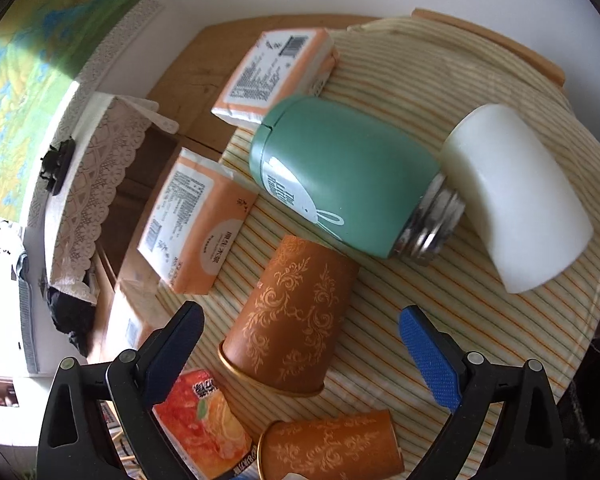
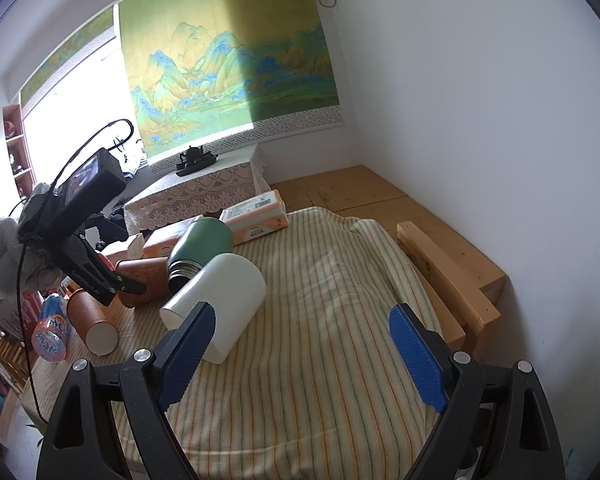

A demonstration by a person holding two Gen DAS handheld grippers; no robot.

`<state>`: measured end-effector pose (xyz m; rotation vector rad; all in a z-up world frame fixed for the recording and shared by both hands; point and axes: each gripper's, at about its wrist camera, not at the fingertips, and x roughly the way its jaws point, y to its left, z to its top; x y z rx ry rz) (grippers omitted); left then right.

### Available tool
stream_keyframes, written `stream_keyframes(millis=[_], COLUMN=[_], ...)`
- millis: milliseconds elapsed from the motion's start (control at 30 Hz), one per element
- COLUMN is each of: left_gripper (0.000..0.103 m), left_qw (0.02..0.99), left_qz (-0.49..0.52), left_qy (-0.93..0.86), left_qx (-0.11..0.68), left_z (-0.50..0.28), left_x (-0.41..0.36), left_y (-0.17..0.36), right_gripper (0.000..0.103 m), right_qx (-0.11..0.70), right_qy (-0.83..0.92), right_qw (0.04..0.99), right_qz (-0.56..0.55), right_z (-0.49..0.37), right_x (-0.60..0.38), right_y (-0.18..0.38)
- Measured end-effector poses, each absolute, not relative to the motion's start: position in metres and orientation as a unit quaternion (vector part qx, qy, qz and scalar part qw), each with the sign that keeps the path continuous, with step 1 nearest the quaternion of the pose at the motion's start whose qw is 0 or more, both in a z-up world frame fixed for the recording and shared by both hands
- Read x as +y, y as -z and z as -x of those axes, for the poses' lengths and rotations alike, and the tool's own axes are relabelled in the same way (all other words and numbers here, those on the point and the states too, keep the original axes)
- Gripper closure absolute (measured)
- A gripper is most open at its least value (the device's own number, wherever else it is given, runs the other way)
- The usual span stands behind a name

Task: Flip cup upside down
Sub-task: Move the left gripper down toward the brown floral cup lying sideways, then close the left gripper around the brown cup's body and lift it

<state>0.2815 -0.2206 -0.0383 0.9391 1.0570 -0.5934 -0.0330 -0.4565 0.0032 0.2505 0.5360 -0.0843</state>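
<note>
left gripper (image 1: pixel 300 354) spread wide, empty, straddling brown floral paper cup (image 1: pixel 290 320) lying on its side on striped cloth (image 1: pixel 480 340) | right gripper (image 2: pixel 300 354) parted, empty | right view only: white cup's (image 2: pixel 216 306) open rim | green flask (image 1: pixel 340 176) farther back

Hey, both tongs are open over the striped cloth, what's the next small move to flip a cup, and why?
Probably ease the left tongs forward and down around the brown patterned cup. It lies on its side on the striped cloth, directly between the open fingers, nearer than the white cup, so it looks like the easiest grasp.
</note>
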Motion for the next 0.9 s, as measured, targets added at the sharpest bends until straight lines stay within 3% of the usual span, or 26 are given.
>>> stream_keyframes(millis=[167, 500, 900], left_gripper=[0.009, 0.03, 0.031], left_qw=[0.695, 0.689, 0.714], left_qz=[-0.442, -0.448, -0.432], left_qy=[0.267, 0.264, 0.273], left_qx=[0.5, 0.505, 0.479], left_z=[-0.294, -0.307, -0.289], left_x=[-0.224, -0.221, -0.217], left_y=[0.06, 0.079, 0.043], right_gripper=[0.017, 0.017, 0.017], right_qx=[0.27, 0.264, 0.261], right_qy=[0.047, 0.051, 0.048], right_qw=[0.952, 0.953, 0.954], right_qz=[-0.135, -0.14, -0.137], right_z=[0.028, 0.025, 0.032], right_x=[-0.463, -0.467, -0.462], right_y=[0.002, -0.003, -0.007])
